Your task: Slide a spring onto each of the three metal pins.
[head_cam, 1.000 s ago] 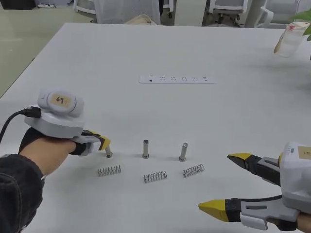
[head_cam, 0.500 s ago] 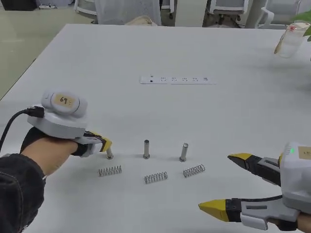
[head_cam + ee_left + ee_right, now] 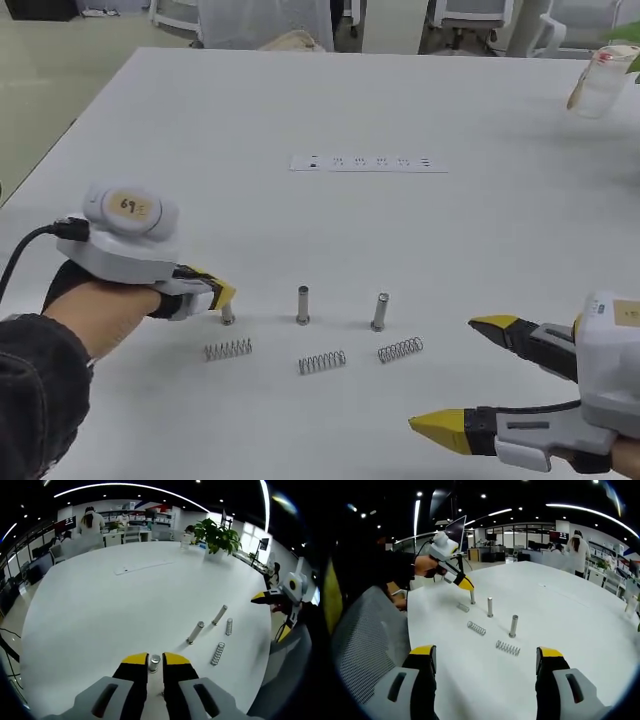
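Steadying the left pin [image 3: 227, 316]: left hand-held gripper [image 3: 155, 656] clenched on it, right hand-held gripper [image 3: 460, 374] released. 3 springs [image 3: 322, 362] lie on the counter [image 3: 400, 230], none fitted. Next, probably: grasp the left spring [image 3: 228, 349].

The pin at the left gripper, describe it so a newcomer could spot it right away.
On the white table, three upright metal pins stand in a row behind three springs. It is the end pin, the one standing between the left gripper's yellow tips.
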The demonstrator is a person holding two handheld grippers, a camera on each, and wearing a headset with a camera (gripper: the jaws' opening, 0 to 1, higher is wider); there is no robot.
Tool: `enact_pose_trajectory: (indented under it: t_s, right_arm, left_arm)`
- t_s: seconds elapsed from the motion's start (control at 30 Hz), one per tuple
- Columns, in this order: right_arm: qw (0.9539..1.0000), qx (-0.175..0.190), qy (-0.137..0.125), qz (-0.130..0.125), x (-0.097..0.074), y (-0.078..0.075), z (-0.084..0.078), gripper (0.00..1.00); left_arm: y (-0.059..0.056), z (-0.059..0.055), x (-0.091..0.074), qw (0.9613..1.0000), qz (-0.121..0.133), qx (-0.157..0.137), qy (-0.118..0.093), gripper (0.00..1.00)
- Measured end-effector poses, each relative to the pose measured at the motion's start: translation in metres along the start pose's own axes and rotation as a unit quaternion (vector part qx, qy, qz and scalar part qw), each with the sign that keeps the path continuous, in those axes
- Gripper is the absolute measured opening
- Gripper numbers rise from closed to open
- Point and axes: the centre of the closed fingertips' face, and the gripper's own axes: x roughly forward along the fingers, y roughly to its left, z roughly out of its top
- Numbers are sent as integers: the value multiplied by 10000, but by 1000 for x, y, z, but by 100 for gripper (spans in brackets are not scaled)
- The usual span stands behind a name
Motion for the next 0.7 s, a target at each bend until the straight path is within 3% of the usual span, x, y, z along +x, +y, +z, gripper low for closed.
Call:
enact_pose_trajectory:
  t_s: [0.37,0.7]
  right_arm:
    - [10000,-28,2,-12,-1,0,1,81]
    - [10000,-43,12,-3,-2,0,1,81]
  left_arm:
    - [-3,3,-2,9999,-33,24,-126,12]
    - [-3,-1,-10,9998,-18,60,-188,17]
